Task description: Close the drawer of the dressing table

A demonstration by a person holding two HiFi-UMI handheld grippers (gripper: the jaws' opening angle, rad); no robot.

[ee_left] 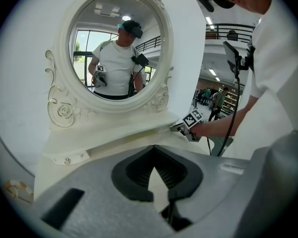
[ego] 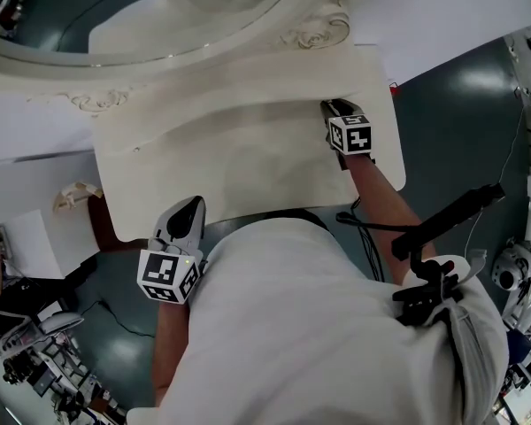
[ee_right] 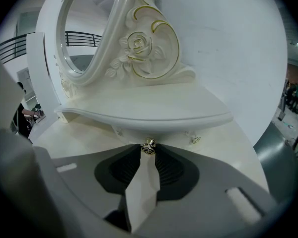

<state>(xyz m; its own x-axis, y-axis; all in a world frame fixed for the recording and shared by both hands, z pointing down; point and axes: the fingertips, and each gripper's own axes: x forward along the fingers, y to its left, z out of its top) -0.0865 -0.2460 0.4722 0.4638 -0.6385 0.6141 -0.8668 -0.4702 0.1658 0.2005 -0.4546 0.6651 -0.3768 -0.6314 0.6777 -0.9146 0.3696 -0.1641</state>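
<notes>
right gripper (ego: 334,110) sits at the counter (ego: 248,158) back in the head view, left gripper (ego: 191,209) off its edge; left gripper view: jaws together, empty; right gripper view: jaws pinch the knob (ee_right: 149,147), drawer (ee_right: 165,134) seemingly nearly in; push straight and level

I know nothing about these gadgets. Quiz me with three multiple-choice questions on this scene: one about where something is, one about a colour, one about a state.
1. Where do the tips of the right gripper sit?
A. Inside a cup
B. At the small knob under the shelf
C. On a chair seat

2. What colour is the dressing table?
A. Black
B. Red
C. Cream-white

3. How is the left gripper?
A. Closed and empty
B. Holding a brush
C. Wide open

Answers:
1. B: its own view shows the knob between its tips.
2. C: the top is pale throughout.
3. A: its tips meet with nothing between.
</notes>
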